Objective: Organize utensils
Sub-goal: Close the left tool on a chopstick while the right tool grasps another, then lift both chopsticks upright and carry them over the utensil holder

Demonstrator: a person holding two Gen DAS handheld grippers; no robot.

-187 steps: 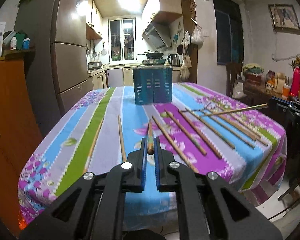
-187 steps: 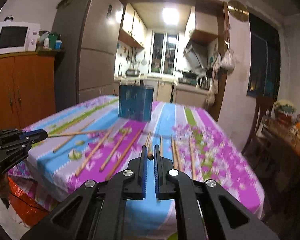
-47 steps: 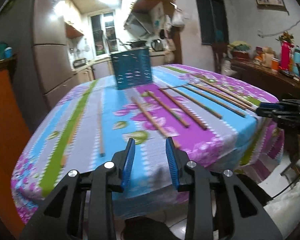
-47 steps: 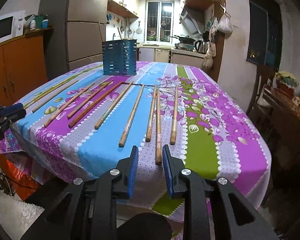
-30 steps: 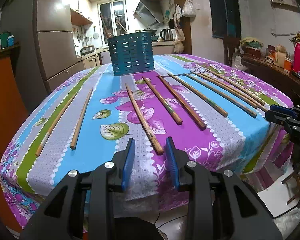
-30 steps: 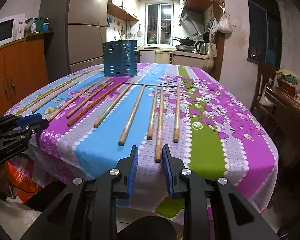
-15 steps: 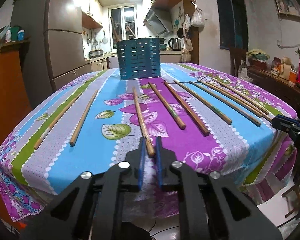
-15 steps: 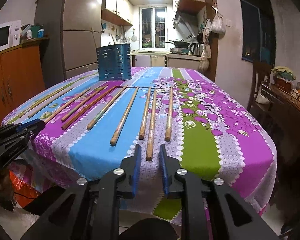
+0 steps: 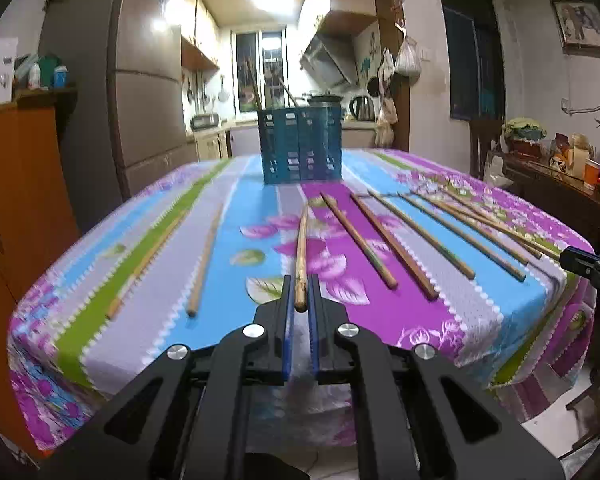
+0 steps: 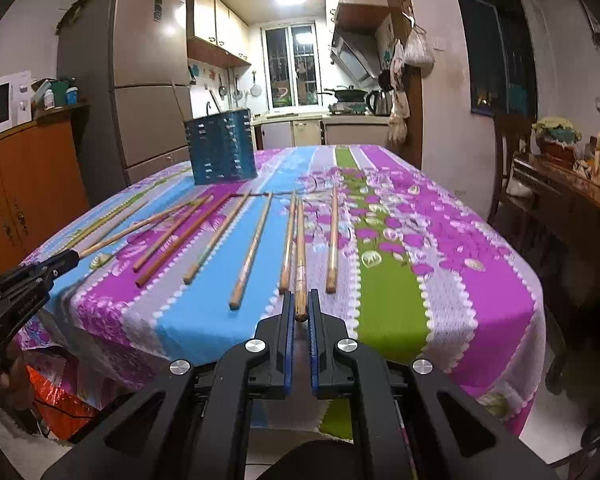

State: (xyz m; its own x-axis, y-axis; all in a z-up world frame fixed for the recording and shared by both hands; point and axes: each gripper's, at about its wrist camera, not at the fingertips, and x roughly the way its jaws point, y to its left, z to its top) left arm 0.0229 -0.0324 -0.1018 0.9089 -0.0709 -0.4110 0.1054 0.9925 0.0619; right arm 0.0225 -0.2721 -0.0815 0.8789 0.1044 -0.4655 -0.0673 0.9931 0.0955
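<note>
Left wrist view, left hand-held gripper (image 9: pixel 299 300) clenched on chopstick (image 9: pixel 301 256) end, right hand-held gripper (image 10: pixel 299 312) likewise grasping another chopstick (image 10: pixel 300 256)

I counted ten long wooden chopsticks (image 10: pixel 252 240) spread across the middle of the frame. Two more chopsticks (image 10: pixel 177 98) stood in one blue slotted plastic basket (image 10: pixel 220 152) at upper left.

My chopsticks (image 9: pixel 300 256) looked like plain wood, a bit rough and dull. The tablecloth (image 9: pixel 240 240) was soft flowery cloth. My basket (image 9: pixel 300 144) was blue plastic with holes. The fridge (image 10: pixel 140 80) looked like shiny metal.
</note>
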